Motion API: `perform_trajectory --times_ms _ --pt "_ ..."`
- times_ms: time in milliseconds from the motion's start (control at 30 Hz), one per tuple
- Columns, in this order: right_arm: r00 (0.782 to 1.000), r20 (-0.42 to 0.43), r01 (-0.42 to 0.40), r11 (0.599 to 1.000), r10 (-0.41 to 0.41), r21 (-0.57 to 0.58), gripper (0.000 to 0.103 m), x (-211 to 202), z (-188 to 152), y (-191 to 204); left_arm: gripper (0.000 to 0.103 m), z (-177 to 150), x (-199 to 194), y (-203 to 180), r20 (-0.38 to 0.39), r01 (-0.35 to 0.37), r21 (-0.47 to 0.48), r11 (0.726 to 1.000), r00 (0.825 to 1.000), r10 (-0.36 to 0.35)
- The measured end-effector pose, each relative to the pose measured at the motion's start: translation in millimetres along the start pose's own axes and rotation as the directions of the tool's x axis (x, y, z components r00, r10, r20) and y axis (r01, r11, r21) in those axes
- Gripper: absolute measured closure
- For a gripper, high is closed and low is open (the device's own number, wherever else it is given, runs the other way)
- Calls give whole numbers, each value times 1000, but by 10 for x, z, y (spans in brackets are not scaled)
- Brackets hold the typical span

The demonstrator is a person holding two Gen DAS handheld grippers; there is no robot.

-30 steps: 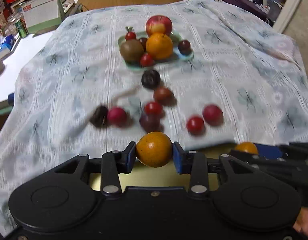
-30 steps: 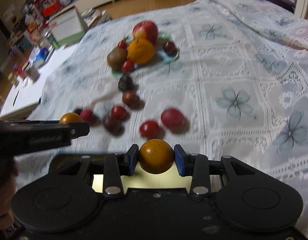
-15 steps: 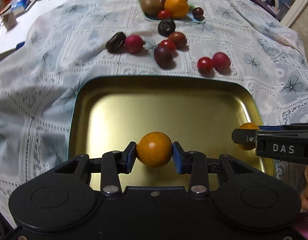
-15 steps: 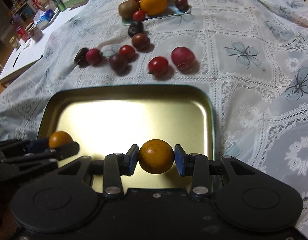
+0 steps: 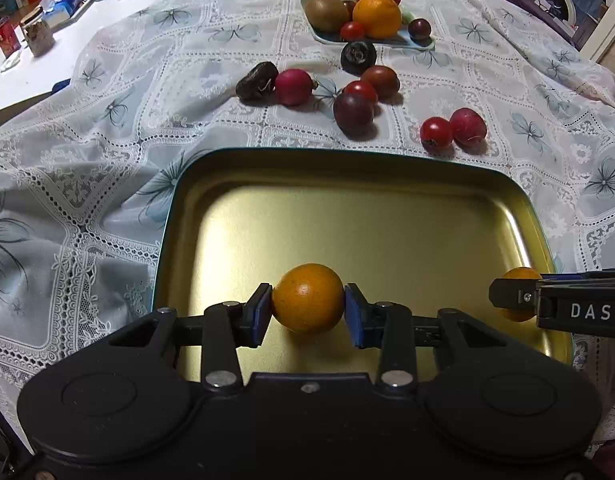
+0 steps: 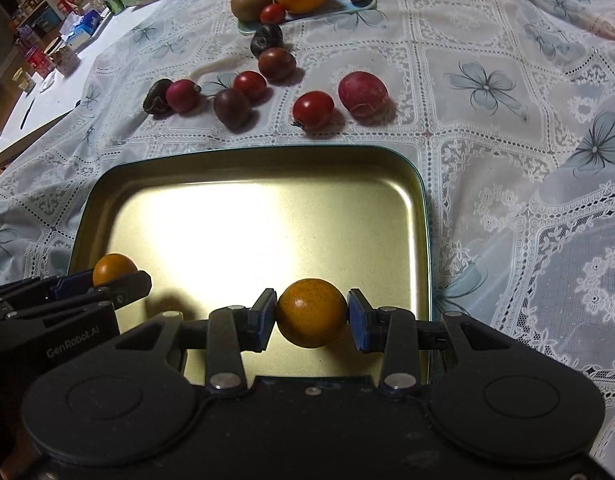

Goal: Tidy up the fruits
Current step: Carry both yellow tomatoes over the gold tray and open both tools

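Observation:
My left gripper is shut on a small orange tomato, just above the near part of a gold metal tray. My right gripper is shut on a second orange tomato over the same tray, near its right side. Each gripper shows at the edge of the other's view, still holding its tomato. Beyond the tray lie several loose red and dark fruits, among them a red tomato and a dark plum.
A pale green plate at the back holds an orange, a kiwi, an apple and small fruits. A lace cloth covers the table. Boxes and cans crowd the white surface at far left.
Both grippers, each holding its tomato, came back from the scattered fruit and sank over the gold tray, which now fills the foreground. Little has moved in the last half second.

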State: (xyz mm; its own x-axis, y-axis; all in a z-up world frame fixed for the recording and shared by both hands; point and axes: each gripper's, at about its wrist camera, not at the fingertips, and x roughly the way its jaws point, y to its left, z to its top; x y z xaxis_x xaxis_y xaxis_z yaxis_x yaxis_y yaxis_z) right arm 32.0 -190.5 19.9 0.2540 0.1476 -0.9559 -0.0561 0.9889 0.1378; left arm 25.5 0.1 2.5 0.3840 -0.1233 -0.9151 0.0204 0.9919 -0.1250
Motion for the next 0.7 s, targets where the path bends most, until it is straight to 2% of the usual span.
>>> perform_trajectory --times_ms 533,700 --pt "999 -35 7 1000 -8 -8 63 77 -18 32 57 -49 -29 8 -11 15 -6 1000 1000 -15" --pt "1000 -21 10 1000 -11 -18 63 37 -12 53 57 -61 -13 3 -17 7 -9 1000 1000 -7"
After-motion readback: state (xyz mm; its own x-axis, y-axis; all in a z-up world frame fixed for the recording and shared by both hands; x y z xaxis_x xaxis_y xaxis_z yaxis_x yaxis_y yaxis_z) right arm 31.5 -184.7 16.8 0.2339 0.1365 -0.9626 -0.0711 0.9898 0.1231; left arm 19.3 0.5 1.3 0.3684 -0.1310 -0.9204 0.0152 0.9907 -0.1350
